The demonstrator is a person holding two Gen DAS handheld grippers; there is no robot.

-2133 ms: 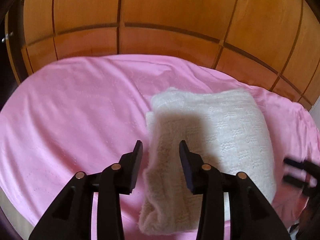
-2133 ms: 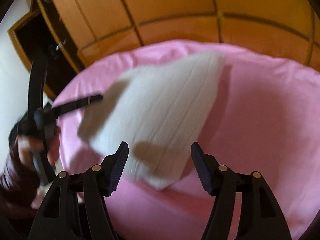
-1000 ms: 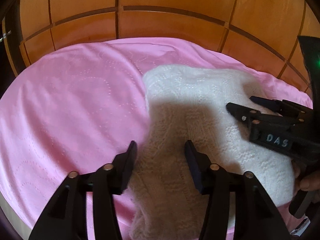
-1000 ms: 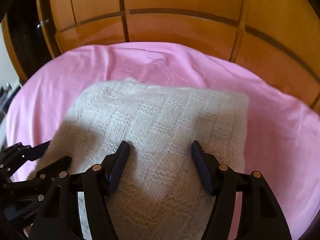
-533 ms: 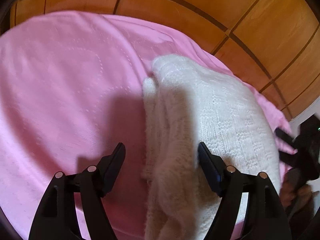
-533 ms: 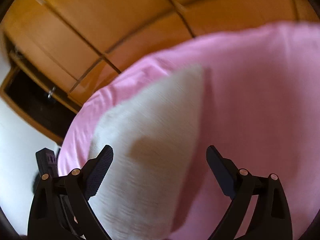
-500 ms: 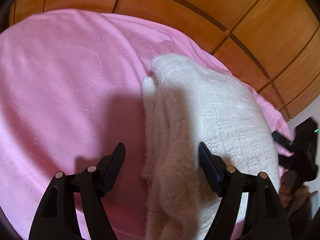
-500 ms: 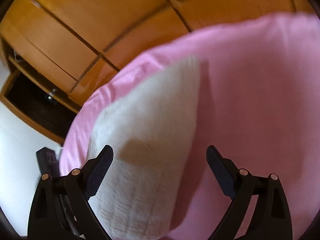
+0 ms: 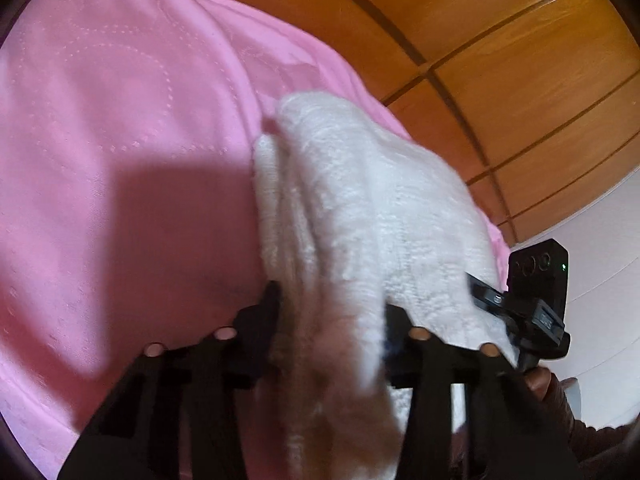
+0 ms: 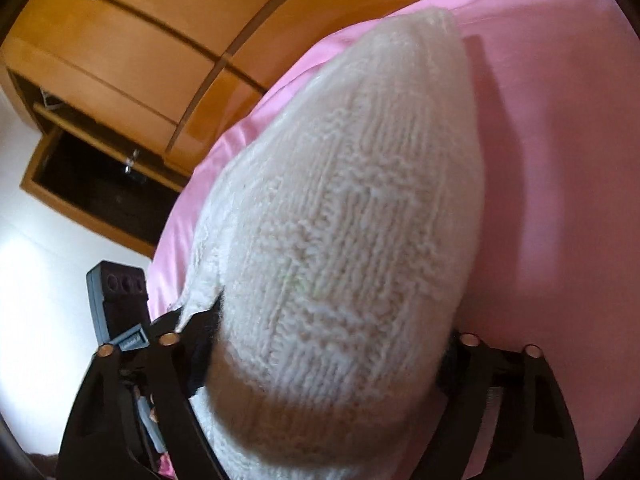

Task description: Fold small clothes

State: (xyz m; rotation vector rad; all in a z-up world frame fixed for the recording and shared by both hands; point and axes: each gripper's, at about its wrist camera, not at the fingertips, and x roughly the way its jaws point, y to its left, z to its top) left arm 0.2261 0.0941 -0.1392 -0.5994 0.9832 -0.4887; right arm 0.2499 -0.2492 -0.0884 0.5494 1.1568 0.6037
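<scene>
A folded white knit garment point(image 9: 360, 208) lies on a pink bedsheet point(image 9: 120, 140). My left gripper point(image 9: 330, 316) is at its near left edge. Its jaws are closing, a thick bunch of the knit fills the gap, and both pads touch it. In the right wrist view the same garment point(image 10: 352, 200) bulges up between the fingers of my right gripper point(image 10: 330, 340), whose jaws are also closing on its near right part. The knit hides both right fingertips. The right gripper's body point(image 9: 528, 308) shows at the far right of the left wrist view, held by a hand.
Wooden wardrobe panels point(image 9: 500, 40) rise just behind the bed. An open dark compartment point(image 10: 92, 188) sits at the left of the right wrist view, beside a white wall. Bare pink sheet point(image 10: 560, 160) lies right of the garment. The left gripper's camera block point(image 10: 116, 300) is close by.
Both grippers have dropped and tilted onto the garment's near edge. Their jaws, wide half a second ago, have narrowed around the knit, which now bunches up between them.
</scene>
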